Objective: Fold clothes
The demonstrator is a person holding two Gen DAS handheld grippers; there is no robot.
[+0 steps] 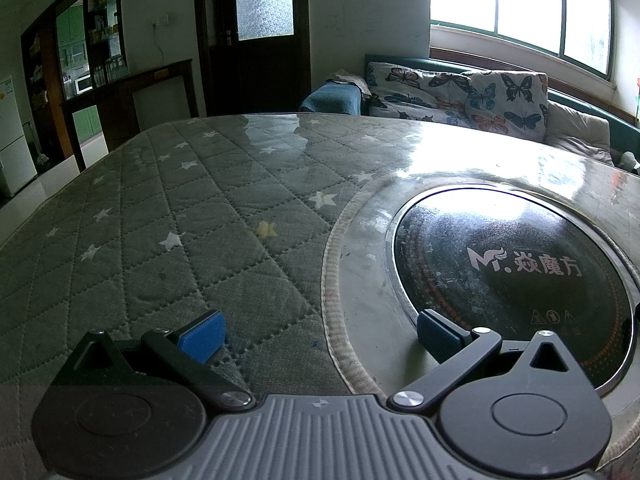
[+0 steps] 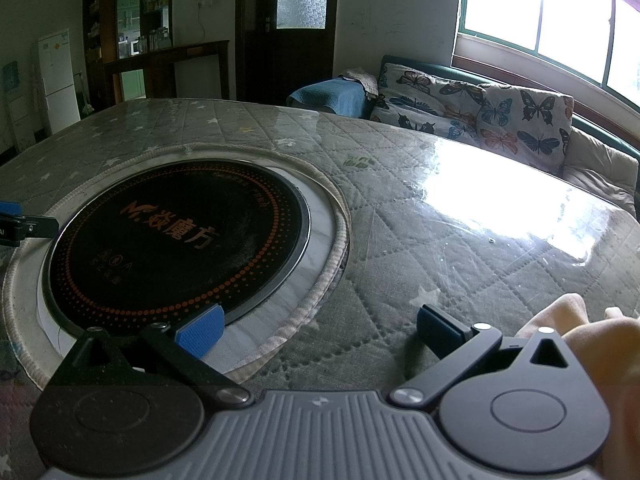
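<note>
No garment shows clearly in either view. My left gripper (image 1: pixel 320 336) is open over a table with a grey quilted cover with stars (image 1: pixel 200 220); its blue pads (image 1: pixel 202 336) hold nothing. Its right finger hangs at the rim of a round black cooktop (image 1: pixel 512 272) set into the table. My right gripper (image 2: pixel 316 334) is also open with nothing between its fingers, its left pad over the cooktop (image 2: pixel 176 240) rim. A pale peach shape (image 2: pixel 568 316) lies at the right gripper's right side; I cannot tell whether it is cloth or a hand. One finger of the left gripper (image 2: pixel 12 220) pokes in at the left edge.
A glossy clear sheet covers the quilted table top (image 2: pixel 400 220). Behind the table stands a sofa with butterfly cushions (image 1: pixel 460 92) and a blue cloth (image 1: pixel 336 98) on its arm. A dark door (image 1: pixel 260 40), shelves and a white fridge (image 2: pixel 56 76) line the far wall.
</note>
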